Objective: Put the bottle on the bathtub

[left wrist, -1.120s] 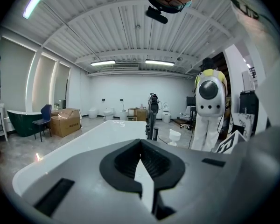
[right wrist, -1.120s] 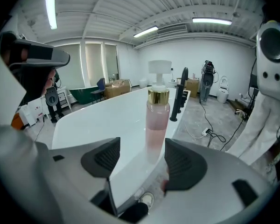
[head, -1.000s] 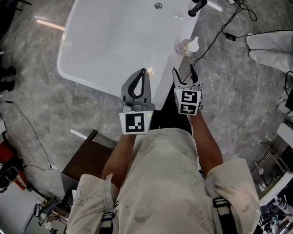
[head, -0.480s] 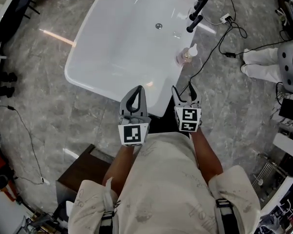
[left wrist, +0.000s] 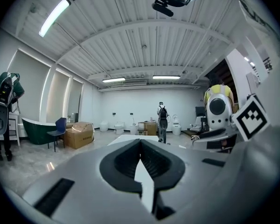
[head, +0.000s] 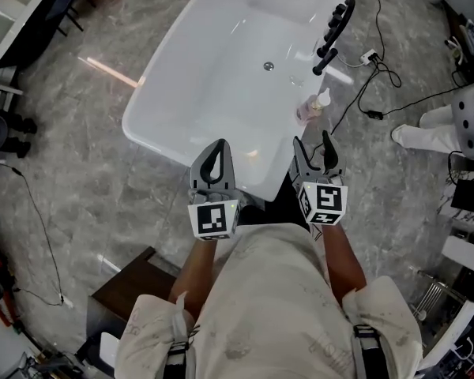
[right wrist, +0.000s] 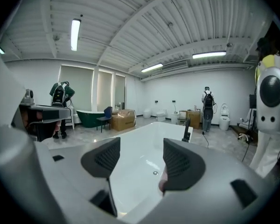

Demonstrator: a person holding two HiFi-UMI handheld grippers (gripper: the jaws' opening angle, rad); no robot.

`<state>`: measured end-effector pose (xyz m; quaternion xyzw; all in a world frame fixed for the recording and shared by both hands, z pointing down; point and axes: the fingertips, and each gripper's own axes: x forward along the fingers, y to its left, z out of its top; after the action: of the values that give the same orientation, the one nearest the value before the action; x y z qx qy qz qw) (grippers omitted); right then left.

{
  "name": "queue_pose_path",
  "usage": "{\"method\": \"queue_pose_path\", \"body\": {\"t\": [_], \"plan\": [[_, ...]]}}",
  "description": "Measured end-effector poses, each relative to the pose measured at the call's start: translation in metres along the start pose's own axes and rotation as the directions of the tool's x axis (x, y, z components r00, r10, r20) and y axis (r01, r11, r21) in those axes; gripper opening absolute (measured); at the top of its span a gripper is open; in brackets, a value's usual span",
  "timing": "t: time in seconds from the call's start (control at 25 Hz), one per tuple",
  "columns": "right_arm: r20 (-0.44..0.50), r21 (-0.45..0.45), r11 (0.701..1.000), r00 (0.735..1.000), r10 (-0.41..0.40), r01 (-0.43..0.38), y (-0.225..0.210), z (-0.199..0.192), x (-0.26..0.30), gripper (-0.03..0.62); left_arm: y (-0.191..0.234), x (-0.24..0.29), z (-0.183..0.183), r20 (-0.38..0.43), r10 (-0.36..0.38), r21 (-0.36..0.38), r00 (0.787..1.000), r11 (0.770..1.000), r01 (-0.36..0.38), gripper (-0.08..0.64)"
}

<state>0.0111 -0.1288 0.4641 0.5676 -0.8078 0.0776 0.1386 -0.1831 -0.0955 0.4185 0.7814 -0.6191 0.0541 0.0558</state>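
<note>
Head view: the left gripper (head: pixel 218 145) is at the near end of the white bathtub (head: pixel 221 69). Its jaws are pressed together with nothing in them. The right gripper (head: pixel 312 140) is beside it, jaws apart and empty. Farther on, the pink bottle (head: pixel 314 109) stands on the tub's right edge, apart from both grippers. The black tap (head: pixel 336 26) is beyond it.
</note>
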Motion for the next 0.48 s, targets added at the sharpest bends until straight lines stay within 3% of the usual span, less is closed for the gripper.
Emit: {"method": "queue_pose_path", "body": {"t": [0.24, 0.48], "plan": [[0.136, -0.082, 0.997, 0.991, -0.005, 0.016, -0.001, 0.067, -0.011, 0.265, 0.025, -0.009, 0.042, 0.086, 0.038, 0.024, 0.996, 0.999, -0.040, 0.003], [0.285, -0.069, 0.998, 0.958, 0.029, -0.009, -0.010, 0.157, -0.024, 0.265, 0.049, -0.006, 0.104, 0.200, 0.067, 0.103, 0.978, 0.991, -0.089, 0.003]]}}
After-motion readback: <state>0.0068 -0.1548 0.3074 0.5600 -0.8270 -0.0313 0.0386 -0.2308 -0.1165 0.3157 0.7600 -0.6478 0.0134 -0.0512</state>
